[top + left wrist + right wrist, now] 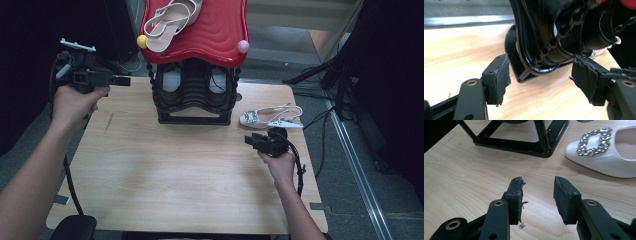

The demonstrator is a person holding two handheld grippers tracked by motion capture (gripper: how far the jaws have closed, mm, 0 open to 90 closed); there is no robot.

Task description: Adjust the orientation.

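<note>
A black shoe rack with a red wavy top shelf stands at the back of the wooden table. On the red shelf lies a white strappy sandal. A white shoe with a sparkling buckle lies on the table to the right of the rack. My left gripper hovers open at the rack's left side, and the rack's black frame is just beyond its jaws. Low over the table, my right gripper stands open in front of the white shoe, with nothing between its pads.
A yellow ball and a pink ball cap the red shelf's front corners. Dark shoes sit inside the rack's lower tier. Black stands and cables crowd the floor at the right, past the table's edge.
</note>
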